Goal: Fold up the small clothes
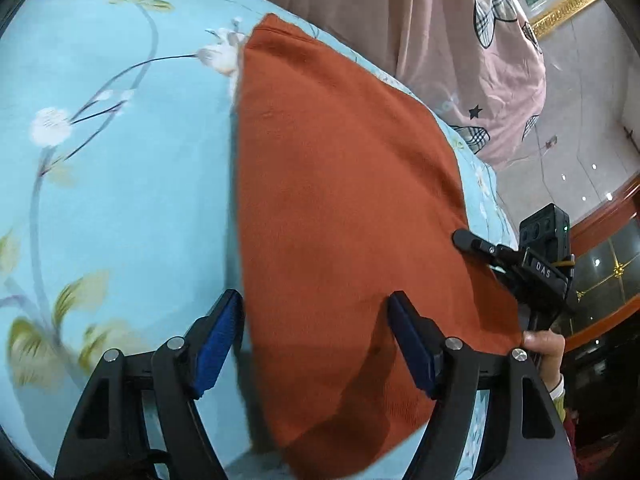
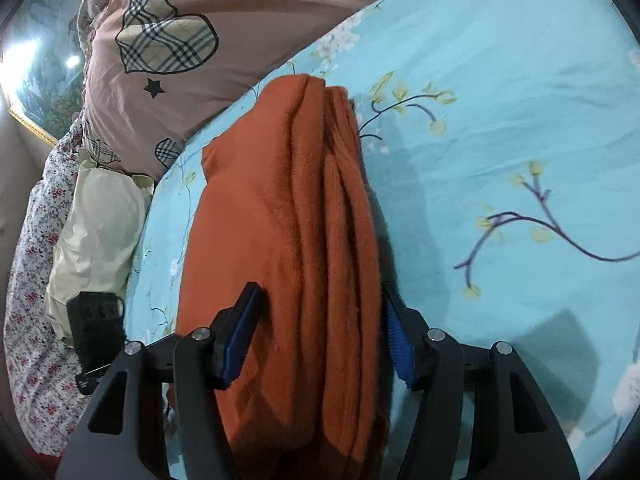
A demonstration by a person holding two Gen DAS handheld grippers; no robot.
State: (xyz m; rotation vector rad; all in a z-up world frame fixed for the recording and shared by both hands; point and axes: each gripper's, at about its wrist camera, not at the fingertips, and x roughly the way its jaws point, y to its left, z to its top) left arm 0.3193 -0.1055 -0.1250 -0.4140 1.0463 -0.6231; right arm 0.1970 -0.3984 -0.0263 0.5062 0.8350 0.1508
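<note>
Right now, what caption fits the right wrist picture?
Open right gripper straddles a folded orange garment on a floral bedsheet.

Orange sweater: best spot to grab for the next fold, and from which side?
Judging by the right wrist view, take the orange sweater at its stacked folded edge, coming in from the bare blue sheet side. The layers bunch there, so the fingers can probably pinch them all together.

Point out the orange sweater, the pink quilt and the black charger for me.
orange sweater [image 2: 280, 220]: right wrist view, flat top layer.
pink quilt [image 2: 240, 60]: right wrist view, plain pink area.
black charger [image 2: 96, 320]: right wrist view, body.
</note>
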